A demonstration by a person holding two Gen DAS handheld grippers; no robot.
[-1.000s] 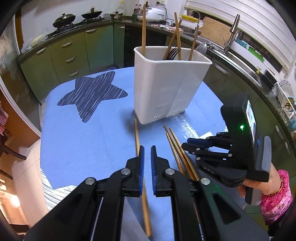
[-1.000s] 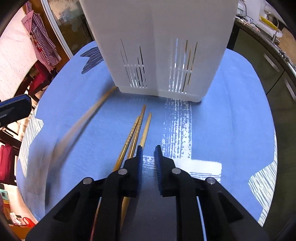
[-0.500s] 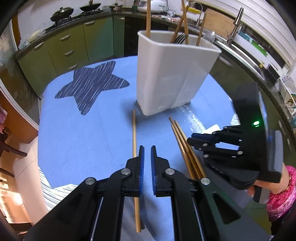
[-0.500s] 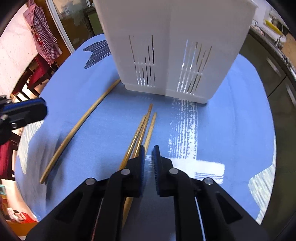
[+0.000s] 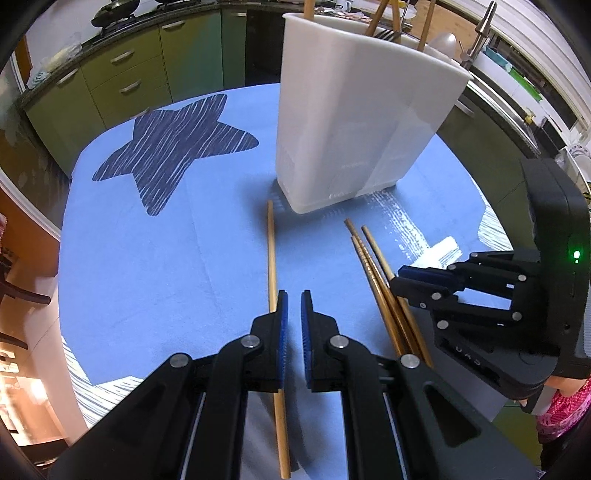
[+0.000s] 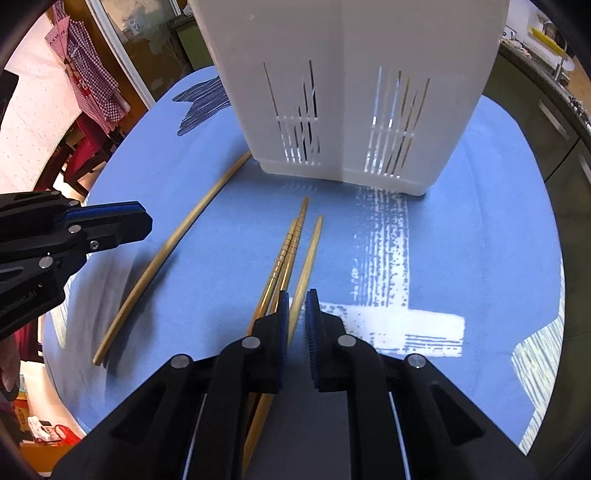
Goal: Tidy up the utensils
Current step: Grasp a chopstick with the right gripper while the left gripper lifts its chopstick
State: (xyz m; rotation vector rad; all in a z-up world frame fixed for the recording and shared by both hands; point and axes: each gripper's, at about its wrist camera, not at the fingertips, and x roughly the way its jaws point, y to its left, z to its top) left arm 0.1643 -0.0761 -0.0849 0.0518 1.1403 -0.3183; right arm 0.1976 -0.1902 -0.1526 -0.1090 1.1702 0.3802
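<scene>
A white slotted utensil holder (image 5: pixel 351 122) (image 6: pixel 351 74) stands on the blue cloth with several utensils in it. One long chopstick (image 5: pixel 272 258) (image 6: pixel 173 243) lies alone on the cloth and runs under my left gripper (image 5: pixel 291 306) (image 6: pixel 142 223), which is shut and empty. A bundle of three chopsticks (image 5: pixel 369 258) (image 6: pixel 291 240) lies to its right. My right gripper (image 6: pixel 297 306) (image 5: pixel 400 277) hovers over this bundle, shut. The palest chopstick shows in the slit between its pads, lying flat on the cloth.
The blue cloth (image 5: pixel 166 258) bears a dark star print (image 5: pixel 173 151) at the far left. Green kitchen cabinets (image 5: pixel 129 74) and a counter with a sink tap (image 5: pixel 480 33) ring the table. A person's hand and pink sleeve (image 5: pixel 561 413) hold the right gripper.
The left gripper has sunk closer to the cloth and now shows at the left of the right wrist view. The lone chopstick, blurred a second ago, lies still. Right jaws narrowed slightly.
</scene>
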